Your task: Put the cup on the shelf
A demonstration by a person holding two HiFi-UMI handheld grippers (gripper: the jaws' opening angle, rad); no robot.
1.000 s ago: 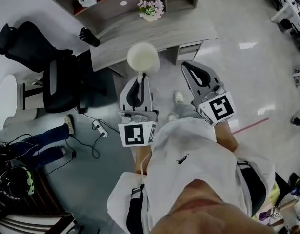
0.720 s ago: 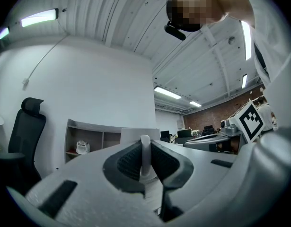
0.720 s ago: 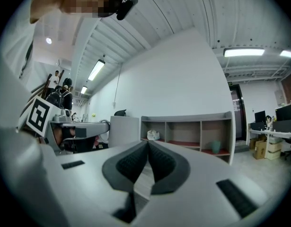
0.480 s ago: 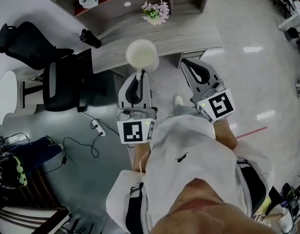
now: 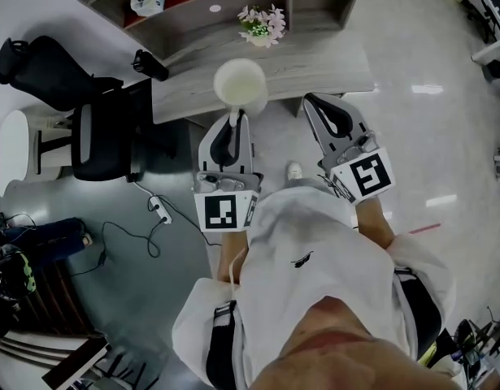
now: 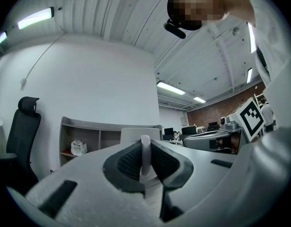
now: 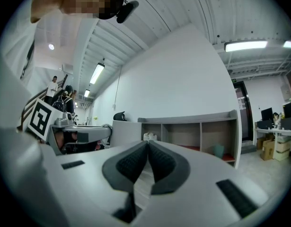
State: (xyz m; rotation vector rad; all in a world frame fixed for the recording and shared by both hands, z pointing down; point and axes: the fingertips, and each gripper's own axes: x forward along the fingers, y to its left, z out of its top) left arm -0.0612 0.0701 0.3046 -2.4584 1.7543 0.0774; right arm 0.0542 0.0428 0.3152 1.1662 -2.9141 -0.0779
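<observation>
My left gripper point(image 5: 232, 124) is clamped on the handle of the cup point(image 5: 241, 84), carried at centre frame near the desk point(image 5: 315, 59), my right gripper point(image 5: 316, 108) is closed and empty, and the shelf point(image 5: 193, 10) along the top has yet to receive it.

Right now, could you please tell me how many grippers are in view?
2. The left gripper is shut on the handle of the cup by the desk; the right gripper is beside it, shut and empty. None seems hidden.

Evenly bright, sharp, fisheye-warped edges, dark vignette
</observation>
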